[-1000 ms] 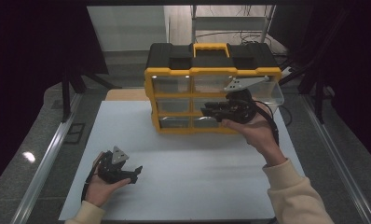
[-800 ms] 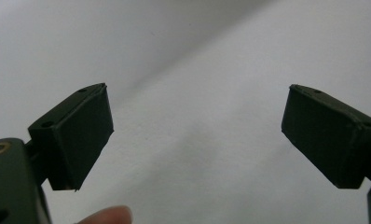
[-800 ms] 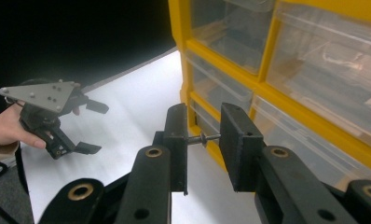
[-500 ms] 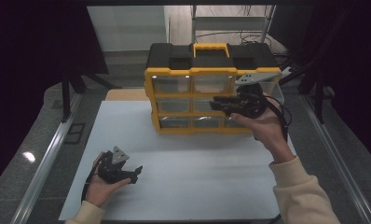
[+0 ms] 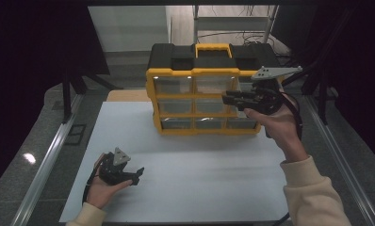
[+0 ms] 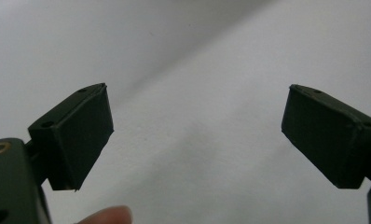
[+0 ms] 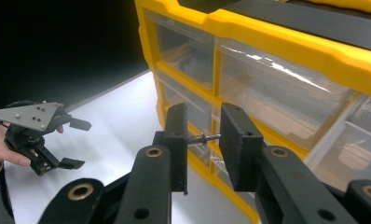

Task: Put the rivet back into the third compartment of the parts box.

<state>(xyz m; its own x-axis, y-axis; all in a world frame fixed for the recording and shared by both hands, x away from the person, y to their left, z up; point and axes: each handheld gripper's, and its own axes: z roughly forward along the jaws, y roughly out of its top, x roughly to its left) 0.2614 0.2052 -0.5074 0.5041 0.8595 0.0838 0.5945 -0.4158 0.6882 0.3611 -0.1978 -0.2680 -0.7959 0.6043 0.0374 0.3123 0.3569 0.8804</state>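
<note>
Between the narrowly parted jaws of the right tool, a small bolt is pinched crosswise before the yellow organizer.

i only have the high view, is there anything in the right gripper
observer: yes, the right gripper pinches a small metal bolt crosswise between its pads.
operator: and the other one, jaws open
observer: the left gripper stands wide open, nothing between its pads, over the white table.
operator: anything in the drawers
observer: brownish shapes show through the clear drawers of the yellow organizer, too blurred to name.
</note>
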